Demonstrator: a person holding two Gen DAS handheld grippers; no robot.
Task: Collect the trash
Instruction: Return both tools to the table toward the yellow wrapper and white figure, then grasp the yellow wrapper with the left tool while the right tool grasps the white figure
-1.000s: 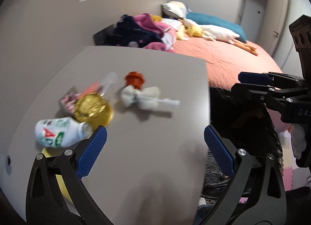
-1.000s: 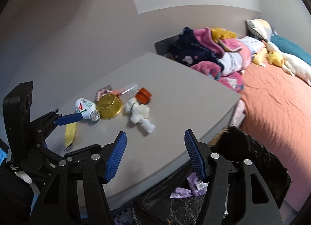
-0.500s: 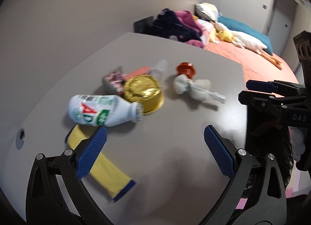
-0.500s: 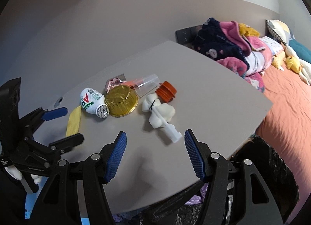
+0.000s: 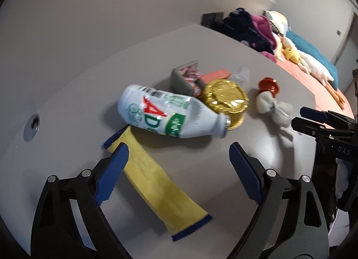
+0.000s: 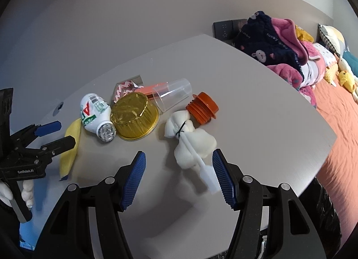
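apparently both tools are lined up for a first pick, each over its own piece of litter on the grey table [image 6: 257,106]. the left gripper [image 5: 179,165] has its tongs spread wide and empty, straddling the yellow wrapper [image 5: 156,183] just short of the white drink bottle [image 5: 172,113] — that bottle lies on its side, long axis running left to right in the left wrist view, foil-sealed mouth toward the gold foil cup [image 5: 226,100]. the right gripper [image 6: 179,174] is also apart and empty, framing the white tied wad [image 6: 190,138], whose stick points back toward the tongs. a clear plastic cup [image 6: 172,96] and orange cap [image 6: 202,108] lie beyond — untouched.
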